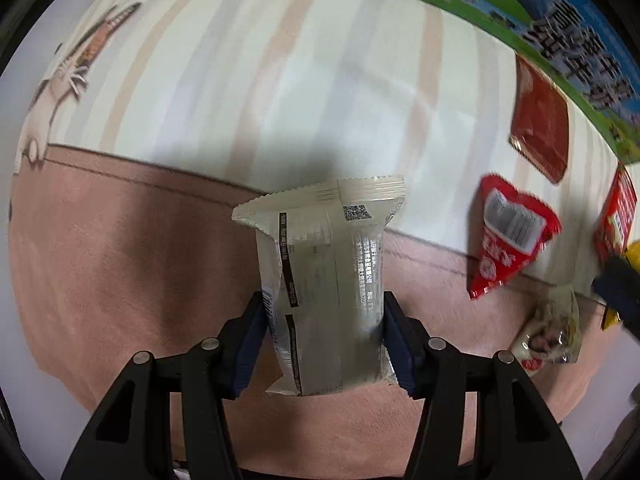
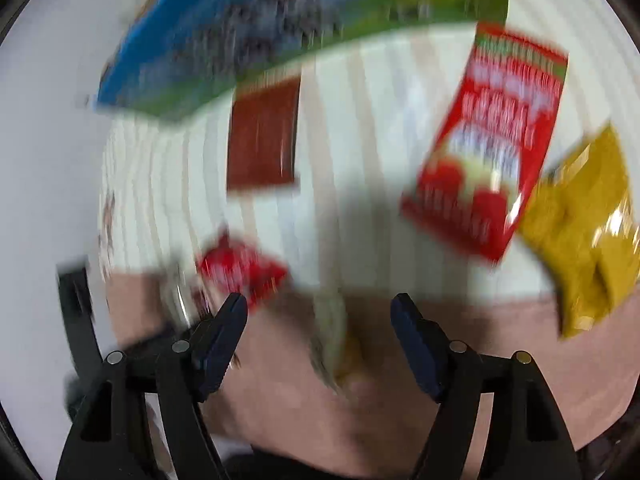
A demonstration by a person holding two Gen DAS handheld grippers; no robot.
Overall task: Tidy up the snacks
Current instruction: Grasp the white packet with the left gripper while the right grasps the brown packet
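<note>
- A cream-white snack packet point(image 1: 324, 280) is seen at the centre of the left wrist view, pinched between the jaws of the left gripper point(image 1: 324, 340), whose blue ribbed pads press on its two long sides.
- The packet is made of glossy, crinkled foil-like film, with serrated crimped ends, a back seam, a small square code near the top and lines of fine print running along its length.
- Its long axis is held running up and down the frame, one crimped end pointing toward the upper part of the picture and the other lying low between the black arms of the gripper.
- Beneath it, a cloth point(image 1: 248, 80) with pale cream and beige stripes and a pink, suede-like border is spread; whether a desk lies under it cannot be told.
- At the right of that view, a dark red flat packet point(image 1: 540, 128), a bright red triangular packet point(image 1: 508, 236) and a clear wrapped sweet point(image 1: 552, 332) are seen lying apart on the cloth.
- A large printed box point(image 1: 560, 28) in blue and green is seen along the upper right edge.
- In the right wrist view, heavily blurred, the jaws of the right gripper point(image 2: 320, 328) are seen spread wide, with nothing pinched; a pale blurred item point(image 2: 336, 340) lies between them on the pink border.
- A red printed bag point(image 2: 492, 140) and a yellow shiny bag point(image 2: 584, 232) are seen at the right of that frame, their edges touching or overlapping.
</note>
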